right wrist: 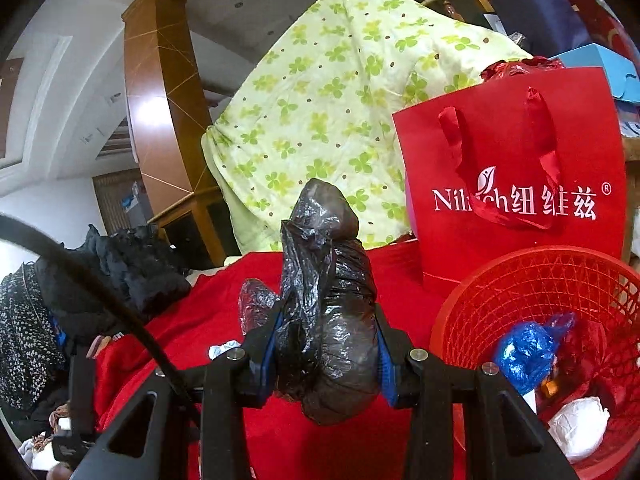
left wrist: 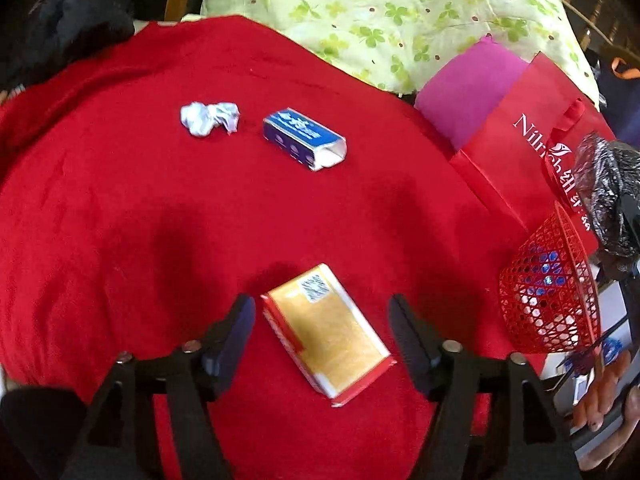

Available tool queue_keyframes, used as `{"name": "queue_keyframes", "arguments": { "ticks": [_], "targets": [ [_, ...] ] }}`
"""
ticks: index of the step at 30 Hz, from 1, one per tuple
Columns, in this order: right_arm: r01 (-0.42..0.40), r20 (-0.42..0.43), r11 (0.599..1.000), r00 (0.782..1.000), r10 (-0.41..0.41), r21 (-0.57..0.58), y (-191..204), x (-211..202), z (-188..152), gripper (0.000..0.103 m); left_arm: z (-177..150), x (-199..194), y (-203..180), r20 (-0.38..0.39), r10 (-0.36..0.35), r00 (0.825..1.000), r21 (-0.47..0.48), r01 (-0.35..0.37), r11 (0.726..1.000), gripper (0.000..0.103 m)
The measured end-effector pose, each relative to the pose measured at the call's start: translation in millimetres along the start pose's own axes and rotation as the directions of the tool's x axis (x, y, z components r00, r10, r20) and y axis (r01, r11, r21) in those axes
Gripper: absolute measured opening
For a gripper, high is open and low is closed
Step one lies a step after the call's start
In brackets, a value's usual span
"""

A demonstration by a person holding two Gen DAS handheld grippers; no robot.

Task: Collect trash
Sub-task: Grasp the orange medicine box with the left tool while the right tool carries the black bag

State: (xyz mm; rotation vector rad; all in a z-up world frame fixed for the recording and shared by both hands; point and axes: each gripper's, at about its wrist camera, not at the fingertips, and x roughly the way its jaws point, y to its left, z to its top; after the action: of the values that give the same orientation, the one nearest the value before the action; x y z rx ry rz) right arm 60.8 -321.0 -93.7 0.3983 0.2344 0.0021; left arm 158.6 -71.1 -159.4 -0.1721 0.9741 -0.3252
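In the left wrist view, the left gripper [left wrist: 322,322] is pointing down at the red cloth [left wrist: 120,200], its jaws standing wide with a yellow box [left wrist: 328,332] lying between them. The pads are not touching the box; the jaws are straddling it, probably so they can clamp across its narrow width. The box is lying flat and skewed to the gripper's line, so a squeeze may twist it. Farther off, a blue box [left wrist: 304,138] and a crumpled paper [left wrist: 210,118] are lying apart on the cloth, waiting to be collected. At the right edge, the red basket [left wrist: 548,300] is sitting just beside a red bag [left wrist: 516,152], close enough to serve as the drop point. The black plastic [left wrist: 608,192] is showing above the basket there.

In the right wrist view, the right gripper [right wrist: 326,354] is clenching a wad of that black plastic [right wrist: 328,320], which is bulging above and below the pads. It is hovering over the cloth, just left of the basket [right wrist: 500,280], seemingly being carried there for release. The basket is already holding a blue wad [right wrist: 524,352] and a white lump [right wrist: 580,428], so collection is partway along.
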Motion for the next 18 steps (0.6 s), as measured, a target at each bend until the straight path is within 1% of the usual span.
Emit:
{"name": "queue_keyframes", "arguments": {
  "ticks": [5, 8, 11, 12, 13, 15, 18],
  "targets": [
    [-0.006, 0.014, 1.0, 1.0, 0.006, -0.005, 0.6, -2.8, 1.1, 0.042, -1.7, 23.3, -13.7, -0.044, 0.031, 0.999, -0.021, -0.032, 0.999, 0.078],
    [-0.002, 0.013, 1.0, 1.0, 0.002, -0.004, -1.7, -3.6, 1.6, 0.042, -6.9, 36.4, -11.6, -0.077, 0.042, 0.996, -0.044, -0.046, 0.998, 0.078],
    [0.001, 0.021, 1.0, 1.0, -0.001, 0.007, -7.7, -6.5, 4.6, 0.042, -13.1, 44.4, -8.3, -0.094, 0.062, 0.994, -0.038, -0.066, 0.997, 0.076],
    [0.001, 0.025, 1.0, 1.0, -0.002, 0.012, -9.7, -8.0, 5.6, 0.042, -15.2, 47.5, -7.9, -0.103, 0.061, 0.993, -0.035, -0.065, 0.997, 0.067],
    [0.003, 0.031, 1.0, 1.0, -0.003, 0.016, -11.3, -10.1, 6.2, 0.042, -16.4, 49.0, -7.7, -0.11, 0.058, 0.992, -0.034, -0.062, 0.997, 0.063],
    [0.009, 0.044, 1.0, 0.999, -0.01, 0.02, -14.7, -13.5, 8.6, 0.042, -16.0, 48.0, -10.8, -0.097, 0.065, 0.993, -0.01, -0.066, 0.998, 0.052],
    [0.013, 0.061, 0.999, 0.998, -0.015, 0.033, -20.3, -18.9, 12.8, 0.042, -13.2, 39.5, -25.0, -0.062, 0.059, 0.996, 0.056, -0.056, 0.997, 0.05]
  ]
}}
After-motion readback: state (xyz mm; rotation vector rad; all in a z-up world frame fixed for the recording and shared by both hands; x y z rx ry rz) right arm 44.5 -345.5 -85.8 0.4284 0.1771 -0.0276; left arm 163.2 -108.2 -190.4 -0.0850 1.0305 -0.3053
